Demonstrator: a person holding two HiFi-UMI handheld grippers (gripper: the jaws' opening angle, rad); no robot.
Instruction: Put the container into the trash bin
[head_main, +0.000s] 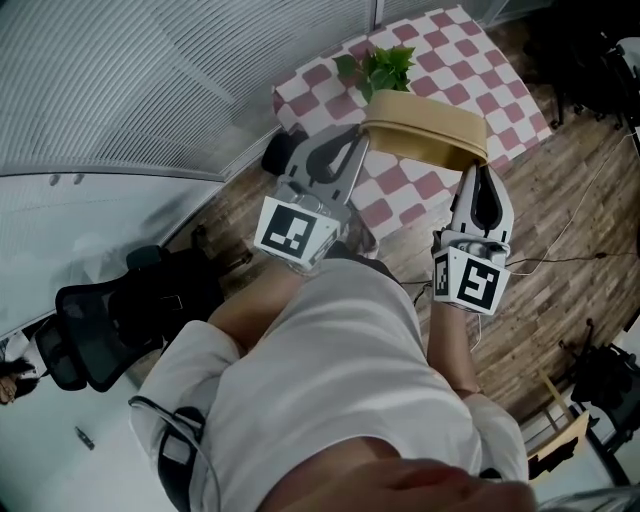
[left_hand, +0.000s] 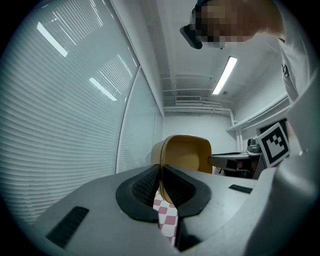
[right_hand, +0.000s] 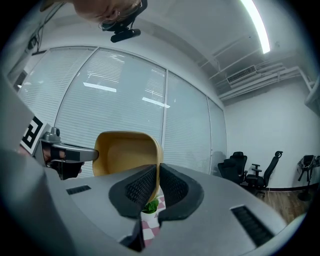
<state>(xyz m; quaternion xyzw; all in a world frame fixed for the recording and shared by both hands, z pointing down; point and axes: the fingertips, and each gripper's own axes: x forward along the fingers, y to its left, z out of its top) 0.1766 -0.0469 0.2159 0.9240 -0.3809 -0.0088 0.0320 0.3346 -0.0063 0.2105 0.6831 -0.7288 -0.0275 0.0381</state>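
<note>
A tan rectangular container (head_main: 425, 137) hangs above the checked table, held by its rim from both ends. My left gripper (head_main: 357, 143) is shut on its left rim, and the thin rim shows pinched between the black pads in the left gripper view, with the container (left_hand: 184, 155) beyond them. My right gripper (head_main: 482, 172) is shut on the right rim; in the right gripper view the container (right_hand: 125, 152) stands just past the pads. No trash bin is in view.
A table with a red-and-white checked cloth (head_main: 470, 60) lies under the container, with a small green plant (head_main: 378, 68) on it. Black office chairs (head_main: 110, 320) stand at the left and others (right_hand: 250, 172) along the far wall. Slatted blinds (head_main: 150, 70) cover the glass wall.
</note>
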